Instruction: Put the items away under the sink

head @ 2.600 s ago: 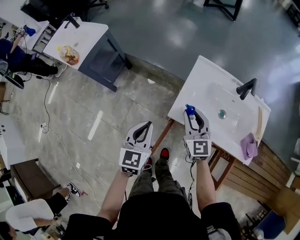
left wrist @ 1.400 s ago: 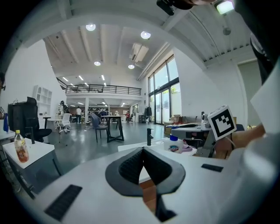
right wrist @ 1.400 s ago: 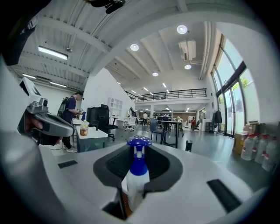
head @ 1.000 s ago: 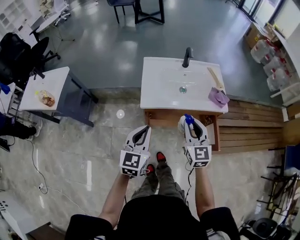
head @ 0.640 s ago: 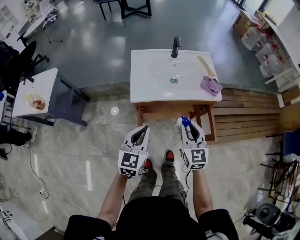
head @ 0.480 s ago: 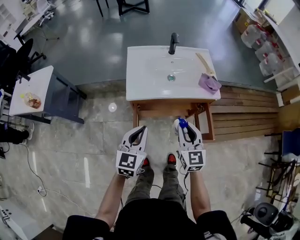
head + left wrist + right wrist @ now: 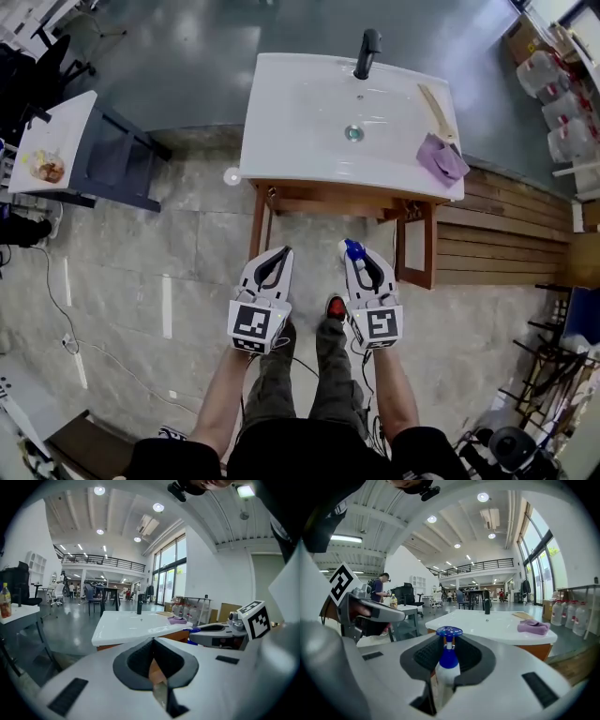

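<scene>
**Fig. Head view plus both gripper views.** You stand on the stone floor [image 7: 169, 272] facing the white sink [image 7: 300, 122], which sits on a wooden stand [image 7: 328, 202].

- **R gripper:** Your R gripper [image 7: 359, 261] has its fingers closed on a small white bottle [image 7: 353, 249] w/ a blue neck and blue cap. The bottle stands upright btwn the pads, w/ the cap clear above the fingertips. In the head view the bottle is over the floor, just in front of the stand's front rail, btwn the legs and nearer the R one.
- **L gripper:** Your L gripper [image 7: 281, 253] is beside the R one and about level w/ it. Its fingers are brought together at the tips w/ nothing btwn them. Only wood and floor show through the loop behind the tips.
- **Sink top:** A black faucet [image 7: 367, 52] is at the far edge and the drain [image 7: 353, 133] is mid-basin. A purple cloth [image 7: 441, 157] lies at the R side. Just beyond the cloth is a pale wooden item [image 7: 433, 98]; can't tell what it is.
- **Far L:** A small white tabletop [image 7: 66, 127] carries a plate [image 7: 45, 167].
- **Feet:** One of your shoes [image 7: 335, 307] shows btwn the grippers.
</scene>
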Available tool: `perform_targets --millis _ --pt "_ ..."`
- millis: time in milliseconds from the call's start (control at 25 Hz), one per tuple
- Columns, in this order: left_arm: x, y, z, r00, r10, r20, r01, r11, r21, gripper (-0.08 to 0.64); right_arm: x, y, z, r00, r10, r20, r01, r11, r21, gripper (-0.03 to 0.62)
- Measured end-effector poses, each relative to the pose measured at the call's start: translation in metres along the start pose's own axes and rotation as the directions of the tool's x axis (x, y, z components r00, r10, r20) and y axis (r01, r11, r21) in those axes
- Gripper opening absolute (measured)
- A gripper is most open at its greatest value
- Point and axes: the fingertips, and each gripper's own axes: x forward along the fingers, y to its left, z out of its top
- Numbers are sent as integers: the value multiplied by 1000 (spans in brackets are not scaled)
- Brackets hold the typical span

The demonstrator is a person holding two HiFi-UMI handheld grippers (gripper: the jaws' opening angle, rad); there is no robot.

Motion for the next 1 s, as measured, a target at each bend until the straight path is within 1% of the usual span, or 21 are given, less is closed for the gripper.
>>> perform_targets --millis 240,640,800,1000 --pt "28 8 -52 997 72 5 -71 997 -25 6 31 -7 -61 998 70 -1 -70 997 -17 94" --pt "68 27 -148 992 123 2 -123 992 -39 6 86 -6 -144 990 138 25 -137 990 -38 94" --pt "80 36 -173 991 132 3 -132 991 -36 6 108 -4 -171 988 152 19 -151 988 -41 94" --pt "88 47 -191 990 141 3 -141 989 -43 6 133 3 -190 985 171 20 -170 984 -54 94"
